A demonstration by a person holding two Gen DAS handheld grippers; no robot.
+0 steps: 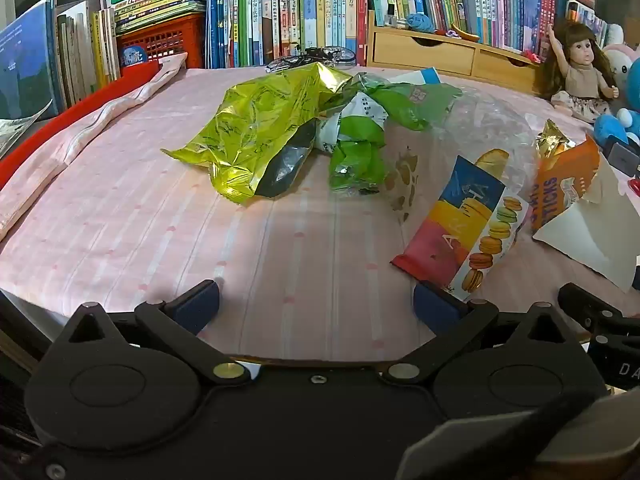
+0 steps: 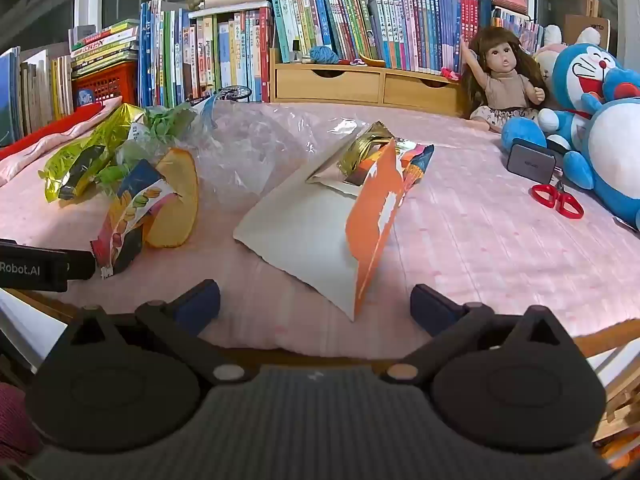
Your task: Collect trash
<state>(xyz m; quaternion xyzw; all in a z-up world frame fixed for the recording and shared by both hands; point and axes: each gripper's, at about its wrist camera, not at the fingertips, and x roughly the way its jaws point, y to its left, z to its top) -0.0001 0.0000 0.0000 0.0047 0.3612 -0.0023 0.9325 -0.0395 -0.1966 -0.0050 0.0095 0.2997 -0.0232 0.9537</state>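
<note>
A clear plastic bag (image 2: 256, 148) is sprawling across the middle of the pink-covered desk (image 2: 480, 240); it looks feather-light, floppy and slippery, so pinching a bunched fold should work best. Near it, the torn orange-and-white box (image 2: 320, 232) is standing stiff; its raised edge offers a hold. Far left, the crinkly yellow-green foil bag (image 1: 256, 132) is lying light and crushable. The macaron wrapper (image 1: 460, 224) is lying flat. The left gripper (image 1: 316, 300) and right gripper (image 2: 316, 300) are both gaping wide, holding nothing.
</note>
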